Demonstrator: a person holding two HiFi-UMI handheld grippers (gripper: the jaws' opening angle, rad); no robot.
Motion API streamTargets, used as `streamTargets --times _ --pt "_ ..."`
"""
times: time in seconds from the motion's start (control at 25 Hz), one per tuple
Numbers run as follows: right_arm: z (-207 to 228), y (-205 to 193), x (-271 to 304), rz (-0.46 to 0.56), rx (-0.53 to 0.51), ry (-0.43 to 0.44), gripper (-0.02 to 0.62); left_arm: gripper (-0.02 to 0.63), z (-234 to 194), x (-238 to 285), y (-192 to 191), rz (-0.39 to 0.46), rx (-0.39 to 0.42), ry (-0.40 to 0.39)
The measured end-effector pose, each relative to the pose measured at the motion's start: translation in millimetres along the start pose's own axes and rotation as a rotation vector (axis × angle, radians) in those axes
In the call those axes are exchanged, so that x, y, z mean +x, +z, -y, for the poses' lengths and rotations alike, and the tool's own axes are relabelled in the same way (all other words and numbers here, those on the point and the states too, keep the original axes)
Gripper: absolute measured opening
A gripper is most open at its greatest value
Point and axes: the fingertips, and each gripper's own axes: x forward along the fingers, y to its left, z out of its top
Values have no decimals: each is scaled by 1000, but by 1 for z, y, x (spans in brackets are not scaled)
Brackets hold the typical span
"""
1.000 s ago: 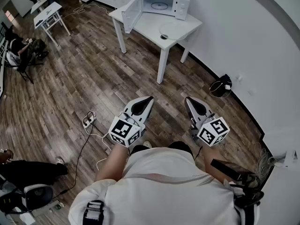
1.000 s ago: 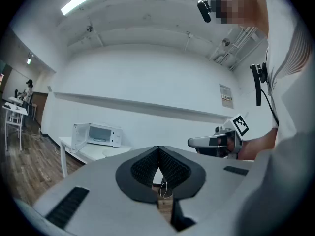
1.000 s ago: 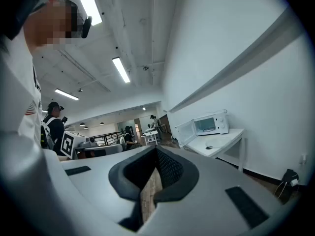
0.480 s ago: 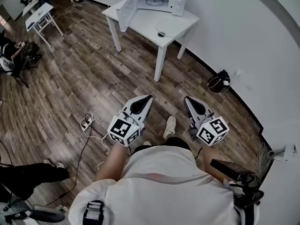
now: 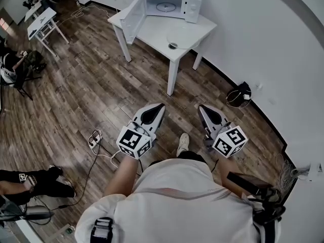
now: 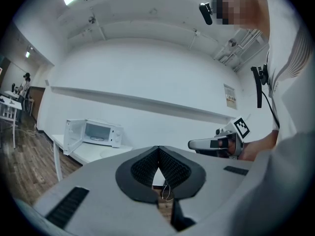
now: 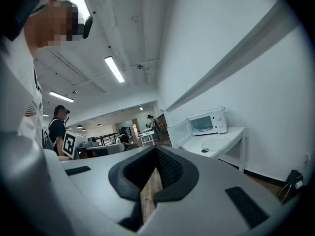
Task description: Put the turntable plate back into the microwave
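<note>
The white microwave (image 5: 172,3) stands at the back of a white table (image 5: 152,32) with its door (image 5: 132,17) swung open to the left. The clear glass turntable plate (image 5: 180,35) lies flat on the table in front of it, with a small dark piece (image 5: 173,45) by its near rim. My left gripper (image 5: 161,106) and right gripper (image 5: 201,107) are held side by side over the wooden floor, well short of the table. Both are shut and hold nothing. The microwave (image 7: 206,123) and plate (image 7: 216,142) also show in the right gripper view.
A power strip with cables (image 5: 94,133) lies on the floor to the left. A dark bundle (image 5: 238,92) sits by the right wall. Seated people (image 5: 10,65) and small tables (image 5: 40,19) are far left. The person's shoe (image 5: 183,144) shows between the grippers.
The person has stepped toward the table, and a shoe has come into sight between the grippers. Both grippers stay shut and level, side by side.
</note>
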Motion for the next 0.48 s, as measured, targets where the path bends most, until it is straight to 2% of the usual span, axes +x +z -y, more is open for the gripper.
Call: streamTargets --times 0.48 --pt "118 35 33 -32 33 55 -3 11 -25 122 15 -12 3 43"
